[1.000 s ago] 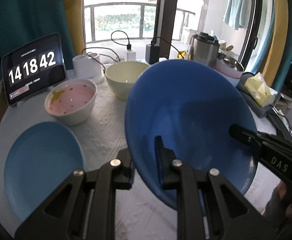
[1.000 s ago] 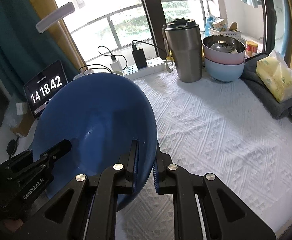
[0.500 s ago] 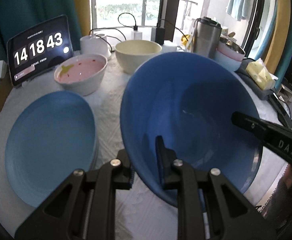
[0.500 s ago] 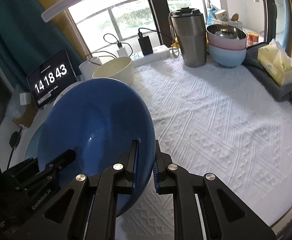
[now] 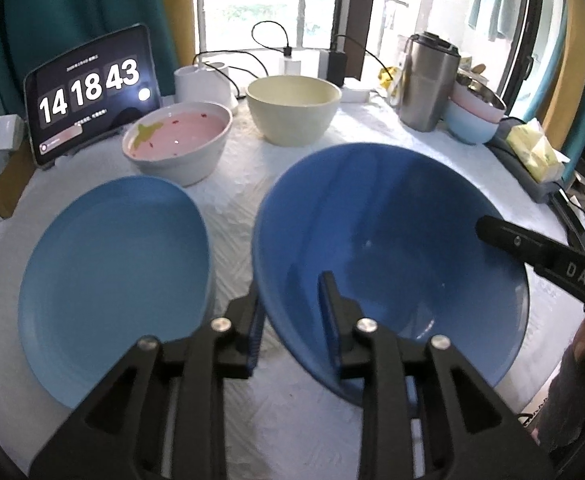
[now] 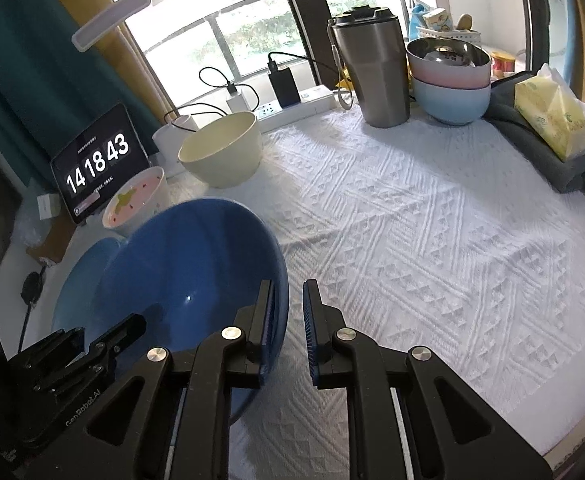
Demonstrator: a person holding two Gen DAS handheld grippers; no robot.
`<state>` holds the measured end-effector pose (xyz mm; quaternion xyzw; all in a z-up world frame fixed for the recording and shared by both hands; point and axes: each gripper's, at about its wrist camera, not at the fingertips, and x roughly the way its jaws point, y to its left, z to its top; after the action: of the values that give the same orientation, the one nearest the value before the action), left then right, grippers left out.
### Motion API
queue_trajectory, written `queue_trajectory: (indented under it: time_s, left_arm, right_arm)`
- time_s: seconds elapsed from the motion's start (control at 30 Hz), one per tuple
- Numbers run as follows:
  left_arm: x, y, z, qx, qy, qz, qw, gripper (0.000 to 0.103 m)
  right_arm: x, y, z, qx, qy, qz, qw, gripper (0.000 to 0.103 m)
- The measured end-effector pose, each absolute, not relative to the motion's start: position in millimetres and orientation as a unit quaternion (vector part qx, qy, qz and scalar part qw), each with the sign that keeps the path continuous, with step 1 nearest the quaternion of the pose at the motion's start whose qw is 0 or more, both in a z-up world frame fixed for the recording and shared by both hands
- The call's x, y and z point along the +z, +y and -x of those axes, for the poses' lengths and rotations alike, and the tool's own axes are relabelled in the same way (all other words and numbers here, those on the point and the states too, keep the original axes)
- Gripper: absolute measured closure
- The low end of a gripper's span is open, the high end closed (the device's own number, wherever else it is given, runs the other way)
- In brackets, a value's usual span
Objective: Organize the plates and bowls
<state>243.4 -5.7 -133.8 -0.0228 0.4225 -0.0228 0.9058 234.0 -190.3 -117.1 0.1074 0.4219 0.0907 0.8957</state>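
here the left hand-held gripper [image 5: 292,312] straddles the near rim of the dark blue bowl [image 5: 388,240], one finger outside the wall and one inside. its jaws are opening, and a thin gap shows between the outer pad and the bowl's wall, so the bite looks loose rather than pressed. the right hand-held gripper [image 6: 288,316] stands at the opposite rim of the same bowl. in its own view the left finger lies inside the bowl against the rim, while the right finger stands clear of the outer wall with cloth showing in the gap, so its jaws stand a little apart around the rim without pinching it. in the left wrist view that gripper reaches in from the right edge, its tip over the bowl's far rim.

the bowl sits low over the white textured cloth [image 6: 432,240] on the worktop, tipped toward the left; whether its base touches the cloth i cannot tell. just beside it to the left lies a light blue plate [image 5: 112,264], flat on the cloth. behind the plate stands a white bowl with a pink inside [image 5: 178,140], and next to that a cream bowl [image 5: 294,108]. a tablet showing clock digits [image 5: 90,88] leans at the back left. further right stand a steel tumbler [image 6: 376,68] and a stack of small bowls [image 6: 450,80], pale blue below, pink above, a metal one on top. a yellow tissue pack [image 6: 556,120] rests on a grey cloth at the far right.
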Motion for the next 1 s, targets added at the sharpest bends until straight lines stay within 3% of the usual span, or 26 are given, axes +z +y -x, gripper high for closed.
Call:
queue_trajectory:
  time_s: [0.07,0.1,1.0]
  left_arm:
    - [-131.4,-2.6,-244.3,-0.017,0.421,0.024,0.906,0.058]
    - [-129.7,-0.6,-244.5,-0.015,0.419,0.028,0.907,0.057]
    - [-62.1,72.8,-255.9,0.037,0.352,0.04,0.934,0.056]
  right_arm:
    - [-117.2,-192.6,-238.4,0.089,0.421,-0.112,0.896,0.086]
    - [-117.3,-194.3,-241.8,0.088,0.423,-0.117,0.894,0.085]
    - [-60.3,-173.1,-273.0,0.097,0.364,-0.112,0.92,0.079]
